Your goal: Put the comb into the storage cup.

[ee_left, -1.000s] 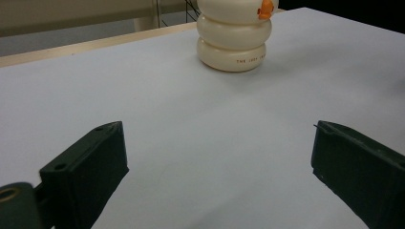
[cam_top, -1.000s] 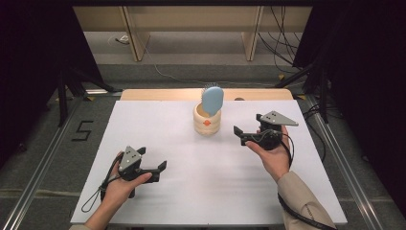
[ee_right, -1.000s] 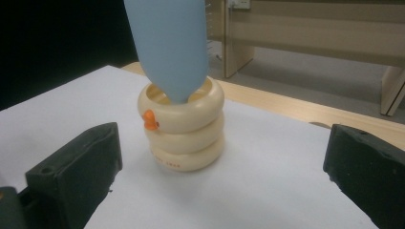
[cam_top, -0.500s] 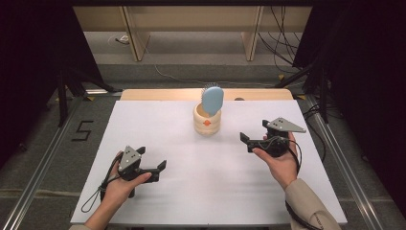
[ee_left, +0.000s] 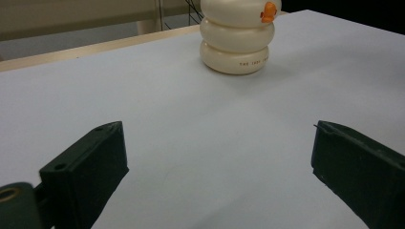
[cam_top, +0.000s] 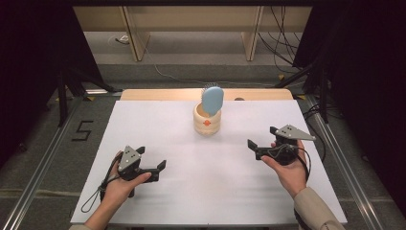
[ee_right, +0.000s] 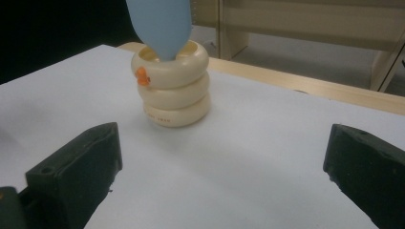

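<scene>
Standing head-up in the cream ribbed ceramic holder (cam_top: 207,122) at the white surface's (cam_top: 210,191) far centre, the pale blue plastic hairbrush (cam_top: 212,99) appears placed. Right gripper (cam_top: 263,144) and left gripper (cam_top: 154,167) rest apart, jaws wide, empty; the handle is hidden inside.

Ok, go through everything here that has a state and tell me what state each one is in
Left gripper: jaws wide open, empty, low over the table.
Right gripper: jaws wide open, empty.
Cream holder: upright on the white table.
Blue hairbrush: standing head-up in the holder, leaning slightly.
</scene>
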A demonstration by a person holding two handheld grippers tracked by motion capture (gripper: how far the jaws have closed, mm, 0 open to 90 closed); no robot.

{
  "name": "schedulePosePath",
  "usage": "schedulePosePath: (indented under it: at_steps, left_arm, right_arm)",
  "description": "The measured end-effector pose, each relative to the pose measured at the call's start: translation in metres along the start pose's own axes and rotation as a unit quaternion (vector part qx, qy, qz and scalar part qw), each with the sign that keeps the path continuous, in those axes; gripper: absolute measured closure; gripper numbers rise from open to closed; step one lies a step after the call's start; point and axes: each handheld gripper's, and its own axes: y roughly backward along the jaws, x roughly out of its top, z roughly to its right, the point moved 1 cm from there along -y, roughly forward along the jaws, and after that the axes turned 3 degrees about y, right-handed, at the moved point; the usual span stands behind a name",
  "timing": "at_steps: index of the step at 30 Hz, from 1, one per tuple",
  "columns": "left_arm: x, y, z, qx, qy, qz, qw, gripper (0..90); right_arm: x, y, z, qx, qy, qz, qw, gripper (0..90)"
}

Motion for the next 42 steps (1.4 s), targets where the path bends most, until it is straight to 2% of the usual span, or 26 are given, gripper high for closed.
schedulePosePath:
  at_steps: [12, 21, 42]
  left_arm:
    - [0.001, 0.001, -0.001, 0.002, -0.002, 0.003, 1.0000, 4.4]
    - [0.001, 0.001, -0.001, 0.003, -0.002, 0.003, 1.0000, 4.4]
    - [0.001, 0.001, 0.000, 0.003, -0.003, 0.004, 1.0000, 4.4]
  right_arm:
    - [-0.017, 0.023, 0.010, -0.010, -0.009, -0.008, 0.9999, 0.4]
    - [-0.027, 0.033, 0.012, -0.012, -0.013, -0.014, 0.9997, 0.5]
    - [-0.042, 0.046, 0.013, -0.014, -0.017, -0.027, 0.9994, 0.8]
